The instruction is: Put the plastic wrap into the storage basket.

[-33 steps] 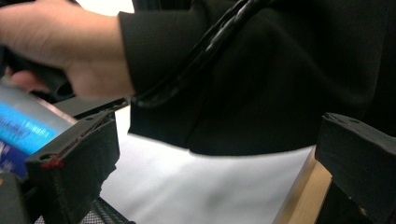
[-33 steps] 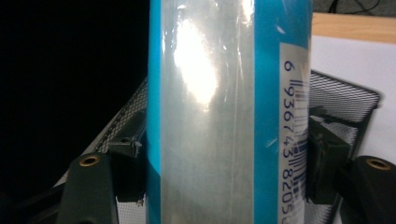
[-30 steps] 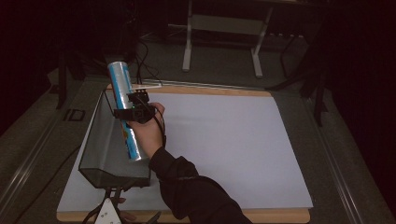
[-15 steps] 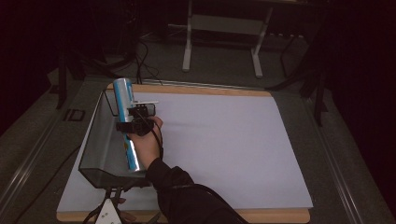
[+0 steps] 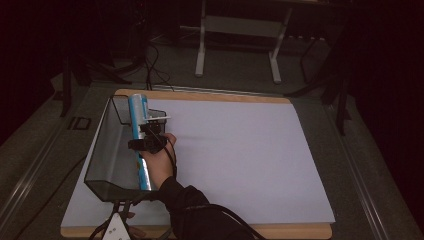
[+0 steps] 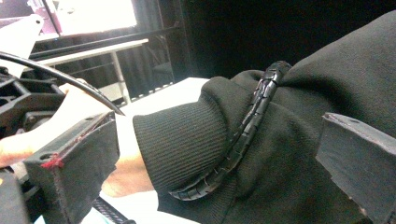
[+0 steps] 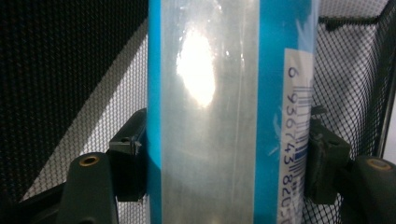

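Lowered since earlier, right gripper [image 5: 148,131] clamps the tube [image 5: 140,145] inside the basket [image 5: 102,150]; left gripper [image 6: 224,177] gapes wide, empty.

One tube [image 5: 138,142] (blue with a silver band), one mesh basket [image 5: 107,150], one white sheet [image 5: 240,160] and one wooden board [image 5: 295,231] under it. Two grippers: the right gripper [image 7: 224,172] pinches the tube between its jaws, the left gripper [image 6: 224,186] has its jaws spread wide. One sleeve [image 6: 280,154], one cable [image 6: 243,135] across it.
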`<state>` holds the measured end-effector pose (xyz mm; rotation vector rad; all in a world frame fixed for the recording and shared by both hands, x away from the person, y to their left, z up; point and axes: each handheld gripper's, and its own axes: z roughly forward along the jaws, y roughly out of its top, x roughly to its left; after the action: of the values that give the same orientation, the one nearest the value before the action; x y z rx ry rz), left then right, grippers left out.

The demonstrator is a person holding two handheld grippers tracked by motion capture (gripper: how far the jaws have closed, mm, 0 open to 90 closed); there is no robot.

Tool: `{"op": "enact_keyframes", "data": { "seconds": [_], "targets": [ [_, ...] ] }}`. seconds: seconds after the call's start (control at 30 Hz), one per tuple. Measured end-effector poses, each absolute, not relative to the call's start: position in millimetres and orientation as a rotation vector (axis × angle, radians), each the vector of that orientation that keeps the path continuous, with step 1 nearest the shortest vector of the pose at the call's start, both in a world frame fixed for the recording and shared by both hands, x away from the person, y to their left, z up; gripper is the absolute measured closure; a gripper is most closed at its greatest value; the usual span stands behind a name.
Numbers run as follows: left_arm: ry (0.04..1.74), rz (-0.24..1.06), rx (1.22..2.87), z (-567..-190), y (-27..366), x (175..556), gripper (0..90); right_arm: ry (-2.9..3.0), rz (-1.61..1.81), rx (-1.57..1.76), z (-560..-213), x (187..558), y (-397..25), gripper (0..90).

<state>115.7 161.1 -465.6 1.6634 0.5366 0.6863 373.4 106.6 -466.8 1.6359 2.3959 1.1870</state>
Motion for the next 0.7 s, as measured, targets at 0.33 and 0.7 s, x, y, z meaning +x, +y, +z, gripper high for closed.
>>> {"op": "enact_keyframes", "data": {
  "seconds": [0.33, 0.7],
  "targets": [
    [0.534, 0.687, 1.669, -465.8, 160.5, 115.5, 0.7, 2.377, 1.158, 1.694, -473.9, 378.0, 101.7, 30.2],
    [0.53, 0.684, 1.672, -465.7, 160.3, 115.5, 0.7, 2.4, 1.127, 1.622, -478.2, 380.3, 103.0, 27.8]
  ]
}}
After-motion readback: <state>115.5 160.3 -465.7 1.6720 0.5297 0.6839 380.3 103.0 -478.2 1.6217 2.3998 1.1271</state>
